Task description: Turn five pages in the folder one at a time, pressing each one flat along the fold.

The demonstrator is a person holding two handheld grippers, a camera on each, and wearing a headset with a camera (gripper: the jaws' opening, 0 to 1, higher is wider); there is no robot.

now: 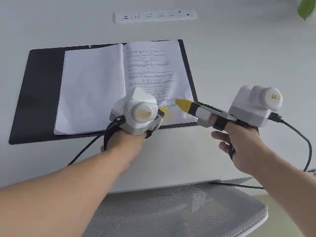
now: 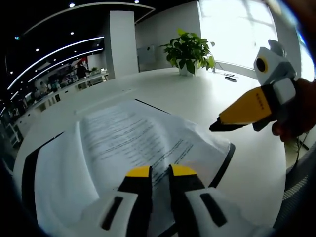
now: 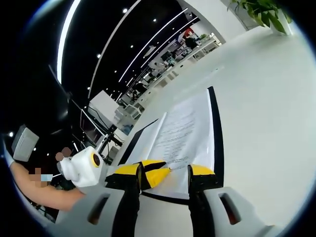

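Observation:
A black folder [image 1: 34, 94] lies open on the white table, with a blank left page [image 1: 91, 89] and a printed right page [image 1: 155, 74]. My left gripper [image 1: 162, 111] rests over the lower part of the printed page [image 2: 128, 133]. Its yellow fingertips [image 2: 139, 172] stand close together, with nothing seen between them. My right gripper [image 1: 182, 104] hovers at the page's lower right corner and points left toward the left gripper. In its own view the right gripper [image 3: 167, 173] stands open, the page corner [image 3: 182, 148] lying just ahead.
A white power strip [image 1: 155, 16] lies at the back of the table. A potted plant [image 2: 190, 52] stands far behind the folder. A grey mesh chair seat [image 1: 177, 212] sits below the table's front edge. Cables trail from both grippers.

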